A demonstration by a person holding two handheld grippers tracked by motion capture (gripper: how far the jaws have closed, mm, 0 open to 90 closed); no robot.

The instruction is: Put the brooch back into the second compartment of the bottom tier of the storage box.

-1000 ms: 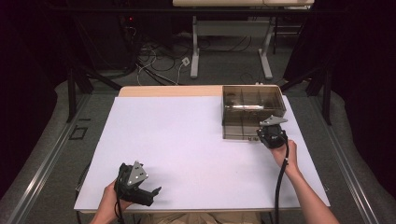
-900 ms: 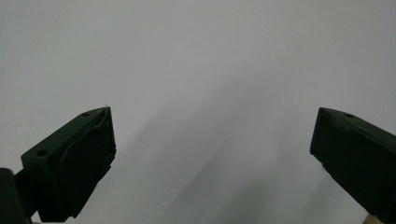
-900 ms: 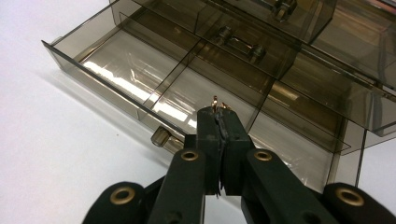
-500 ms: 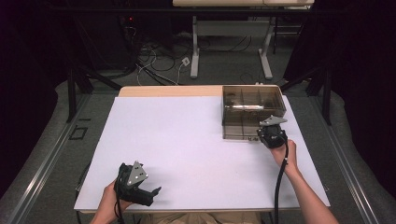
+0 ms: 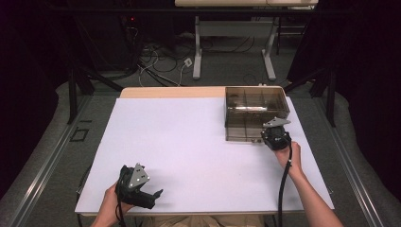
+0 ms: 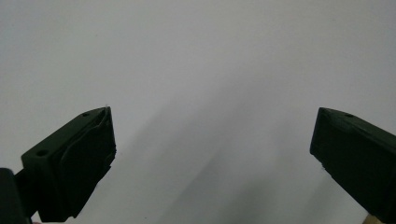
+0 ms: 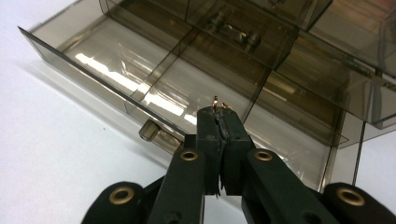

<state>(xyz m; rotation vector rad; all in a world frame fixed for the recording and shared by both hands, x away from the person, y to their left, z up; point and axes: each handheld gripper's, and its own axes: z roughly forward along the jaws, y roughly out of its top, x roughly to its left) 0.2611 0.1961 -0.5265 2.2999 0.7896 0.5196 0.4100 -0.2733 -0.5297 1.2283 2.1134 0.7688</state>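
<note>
Right claw (image 7: pixel 219 116) clamped tight on a tiny copper-coloured metal piece (image 7: pixel 216 101), of which only a small loop and a tip peep above the black jaws. Poised over the front row of a smoky, see-through compartment box (image 5: pixel 236 134), above a near compartment, just past the front wall and its small latch (image 7: pixel 150 131). Possibly a ring or a bit of bent wire; too small and too buried in the jaws to tell for sure.

Judged from its size: featherweight, stiff, smooth, and quick to skip away if the squeeze slackens at the wrong place. Best held across its middle with the tips, as here, and let go low inside a compartment, not from height, since so light a thing may bounce off hard plastic. Box itself thin-walled and rigid, likely light enough to slide if nudged. A shiny metal cylinder (image 7: pixel 232 29) lying in a compartment farther back.

Left claw (image 6: pixel 212 154) spread wide, holding nothing, resting low at the near left corner of the worktop (image 5: pixel 179 142), well apart from the box.

Worktop covered in plain white, matte, flat and bare around the box, which sits at the far right corner. Beyond it, a dim room: grey floor, loose cables (image 5: pixel 156 66), and the legs of another table (image 5: pixel 197 52).
</note>
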